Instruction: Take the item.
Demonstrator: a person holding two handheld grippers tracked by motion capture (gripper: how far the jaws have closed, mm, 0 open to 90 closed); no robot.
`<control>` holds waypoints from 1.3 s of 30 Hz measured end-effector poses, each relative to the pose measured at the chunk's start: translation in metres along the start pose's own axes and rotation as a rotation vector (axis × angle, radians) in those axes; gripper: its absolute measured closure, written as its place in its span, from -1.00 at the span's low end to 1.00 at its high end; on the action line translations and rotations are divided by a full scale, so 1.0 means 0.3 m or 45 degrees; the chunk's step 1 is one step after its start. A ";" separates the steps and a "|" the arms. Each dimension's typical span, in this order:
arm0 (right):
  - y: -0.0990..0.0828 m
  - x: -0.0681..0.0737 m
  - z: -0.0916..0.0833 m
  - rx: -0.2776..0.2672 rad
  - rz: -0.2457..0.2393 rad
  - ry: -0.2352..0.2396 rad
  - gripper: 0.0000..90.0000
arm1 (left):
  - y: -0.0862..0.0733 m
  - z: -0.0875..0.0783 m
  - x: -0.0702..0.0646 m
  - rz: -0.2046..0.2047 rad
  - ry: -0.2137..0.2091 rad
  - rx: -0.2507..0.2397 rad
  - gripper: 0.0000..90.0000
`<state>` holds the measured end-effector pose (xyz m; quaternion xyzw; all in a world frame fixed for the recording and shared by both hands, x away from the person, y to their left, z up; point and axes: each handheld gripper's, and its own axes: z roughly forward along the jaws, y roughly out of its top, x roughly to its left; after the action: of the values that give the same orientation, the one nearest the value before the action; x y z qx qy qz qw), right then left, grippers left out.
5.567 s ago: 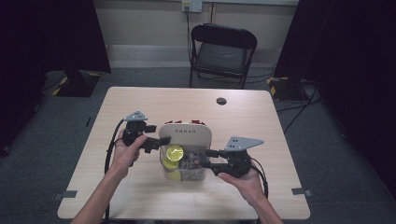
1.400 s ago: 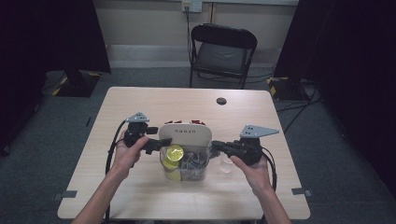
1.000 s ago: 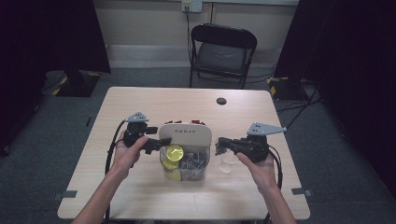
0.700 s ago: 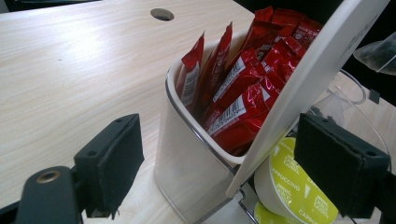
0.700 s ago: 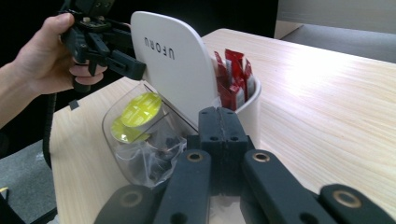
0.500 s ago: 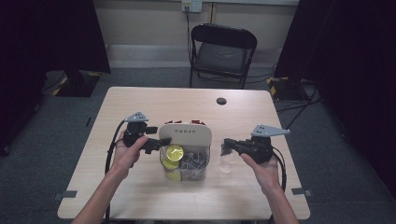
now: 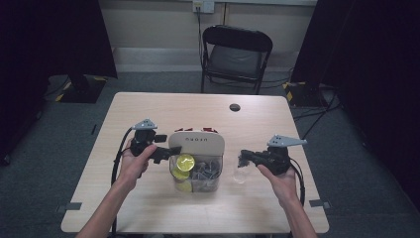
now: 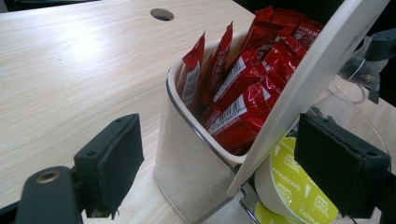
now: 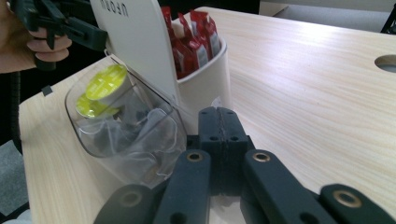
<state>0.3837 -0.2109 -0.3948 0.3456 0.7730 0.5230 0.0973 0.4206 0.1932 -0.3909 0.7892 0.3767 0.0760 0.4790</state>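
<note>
Left claw (image 7: 166, 154) spread, its pads either side of the tilted white lid (image 7: 197, 145) of the clear plastic organiser box (image 7: 195, 171) — judged to be propping the lid up so the front bin stays reachable; whether a pad presses the lid, I cannot tell. Yellow-lidded coffee capsules (image 7: 184, 162) lie in that bin, red sachets (image 8: 243, 79) stand upright in the white rear cup. Right claw (image 7: 242, 158) pressed together on a small clear packet (image 7: 240, 173), just right of the box on the pale wood counter (image 7: 297, 119) — apparently carrying it.
</note>
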 end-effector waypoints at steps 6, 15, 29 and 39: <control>-0.009 -0.009 0.008 0.016 -0.004 0.000 1.00 | 0.000 0.000 0.000 -0.002 0.002 0.000 -0.67; -0.028 -0.026 0.020 0.039 0.013 -0.010 0.99 | -0.001 0.000 0.000 -0.003 0.000 0.000 -0.67; -0.031 -0.033 0.023 0.033 0.019 -0.023 0.75 | -0.001 0.000 0.000 -0.007 0.001 0.000 -0.67; -0.038 -0.020 -0.004 0.028 0.030 -0.060 0.49 | 0.000 0.000 -0.001 -0.004 0.001 0.000 -0.67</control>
<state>0.3827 -0.2179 -0.4054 0.3681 0.7719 0.5074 0.1055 0.4205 0.1931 -0.3910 0.7886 0.3781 0.0756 0.4789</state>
